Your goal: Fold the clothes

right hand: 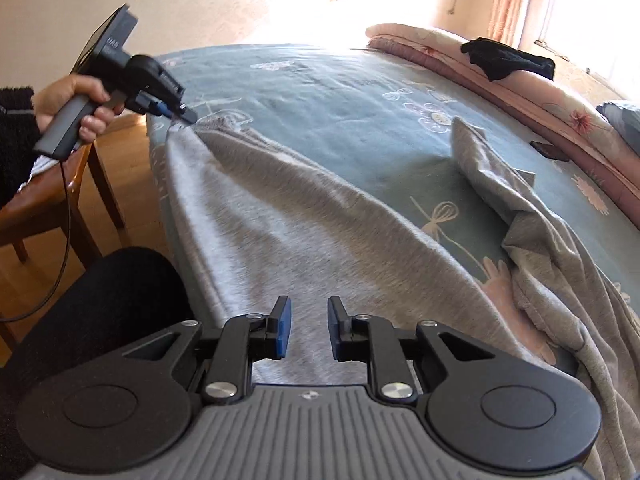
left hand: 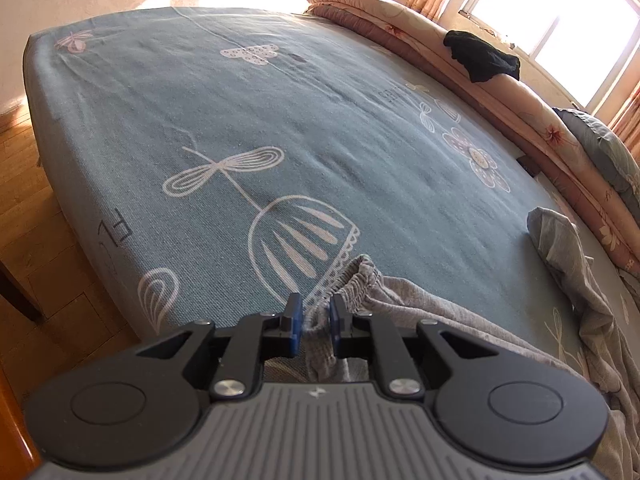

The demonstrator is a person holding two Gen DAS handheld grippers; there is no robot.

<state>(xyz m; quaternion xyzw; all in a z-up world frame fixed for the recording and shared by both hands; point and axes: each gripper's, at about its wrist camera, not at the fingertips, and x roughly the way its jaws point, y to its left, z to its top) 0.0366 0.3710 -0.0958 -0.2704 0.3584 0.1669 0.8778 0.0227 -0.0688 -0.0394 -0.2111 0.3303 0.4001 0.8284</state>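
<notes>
Progress: barely started I'd say, nothing looks folded yet, it's still at the spreading-out stage
Garment: grey trousers (right hand: 304, 216), elastic waistband (left hand: 356, 286) bunched up at the near edge of the bed (left hand: 168, 92), one part draped over that edge, the rest lying crumpled off to the right on the blue patterned sheet
Left gripper (left hand: 314, 322): clamped onto a bunch of the waistband fabric, cloth squeezed right between the blue pads, and in the right wrist view it's pulling that corner taut near the bed's corner
Right gripper (right hand: 308, 330): jaws parted with a clear gap, hovering over the grey cloth, not gripping anything as far as I can tell, though the fisheye makes it hard to judge how close the tips are
Done: one corner held and stretched
Left: grab the other side, flatten it out, lay the legs together, then do the actual folds
Other stuff: black garment (left hand: 482, 56) sitting on the rolled quilt (left hand: 560, 132) at the far side, untouched
</notes>
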